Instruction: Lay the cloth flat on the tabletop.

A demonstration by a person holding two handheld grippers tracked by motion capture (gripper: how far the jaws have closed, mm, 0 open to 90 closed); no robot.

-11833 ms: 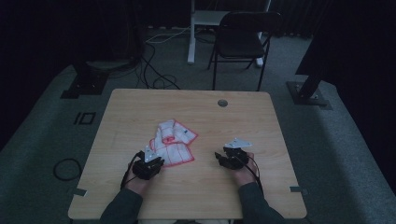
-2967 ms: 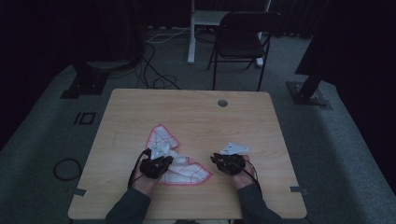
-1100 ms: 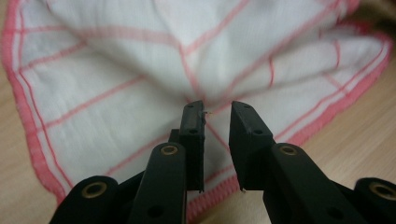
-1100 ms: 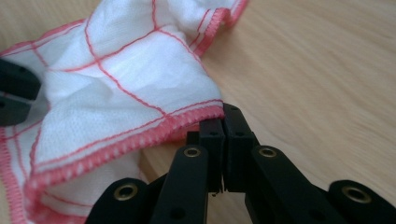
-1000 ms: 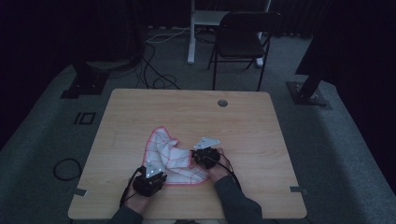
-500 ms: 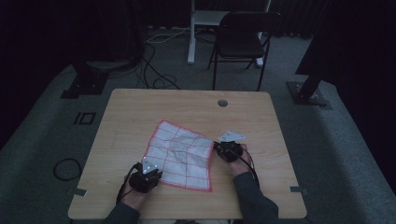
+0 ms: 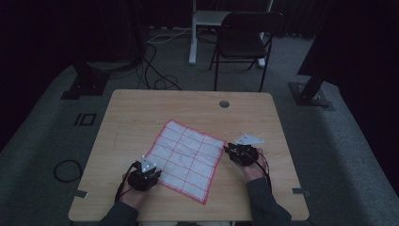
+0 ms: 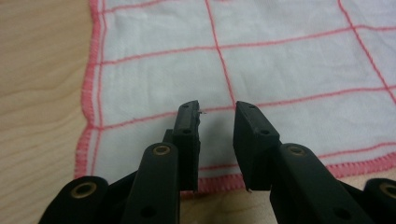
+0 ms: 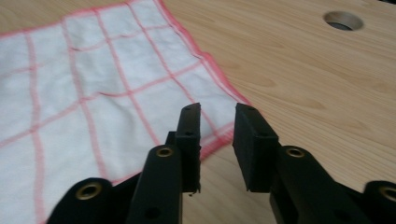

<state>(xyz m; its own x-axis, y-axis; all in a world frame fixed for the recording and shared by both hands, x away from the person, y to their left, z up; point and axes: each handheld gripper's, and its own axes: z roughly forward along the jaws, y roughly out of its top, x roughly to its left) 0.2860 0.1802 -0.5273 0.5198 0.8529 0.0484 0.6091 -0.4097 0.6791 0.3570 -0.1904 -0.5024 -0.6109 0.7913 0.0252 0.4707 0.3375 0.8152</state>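
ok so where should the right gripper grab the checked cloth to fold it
Probably the corner of the white, red-checked cloth nearest the right gripper, coming in low from the table's right side. The cloth lies spread flat, so only its red-stitched edge gives the jaws something to pinch. That corner sits just ahead of the jaws, which have just been opening with nothing clamped between them.

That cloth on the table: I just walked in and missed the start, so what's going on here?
A person is working a white cloth with red lines on a wooden table, a gripper in each hand. The cloth lies spread flat. The left gripper is at its near-left corner and the right gripper at its right corner. Both have just been opening their jaws, with nothing pinched between them, so the cloth looks let go.
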